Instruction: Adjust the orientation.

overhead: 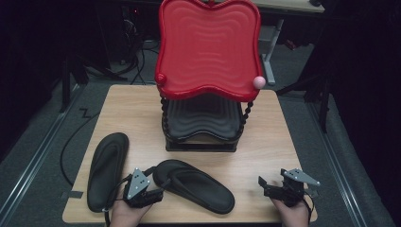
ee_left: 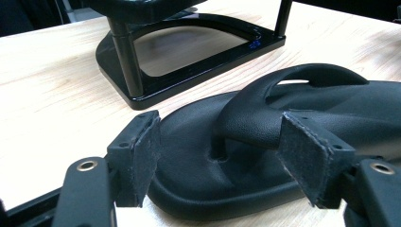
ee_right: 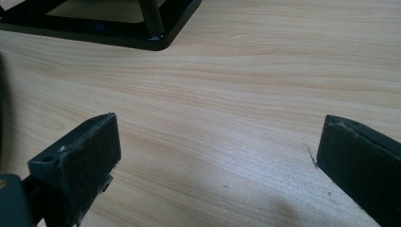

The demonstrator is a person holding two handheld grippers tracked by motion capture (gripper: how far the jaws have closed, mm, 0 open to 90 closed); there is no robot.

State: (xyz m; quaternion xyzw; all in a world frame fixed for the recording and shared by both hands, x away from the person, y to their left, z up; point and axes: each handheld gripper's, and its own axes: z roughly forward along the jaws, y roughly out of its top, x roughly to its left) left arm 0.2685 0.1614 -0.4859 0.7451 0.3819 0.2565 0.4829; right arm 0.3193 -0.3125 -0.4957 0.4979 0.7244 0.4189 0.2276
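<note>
Two black flip-flops lie at the front of the wooden table (overhead: 269,142). One flip-flop (overhead: 108,163) lies flat at the left. The other flip-flop (overhead: 203,187) lies strap up near the middle. My left gripper (overhead: 158,184) is at that sandal's toe end. In the left gripper view its jaws (ee_left: 222,161) stand wide apart on either side of the strap (ee_left: 255,120), and the pads do not press on it. My right gripper (overhead: 272,178) hovers open at the front right, with bare wood between its pads (ee_right: 85,161).
A two-tier rack stands mid-table: a red wavy tray (overhead: 208,47) on top, a black tray (overhead: 203,118) below, on a glossy black base (ee_left: 189,75). A pink ball (overhead: 258,82) caps one corner post. Dark floor and cables surround the table.
</note>
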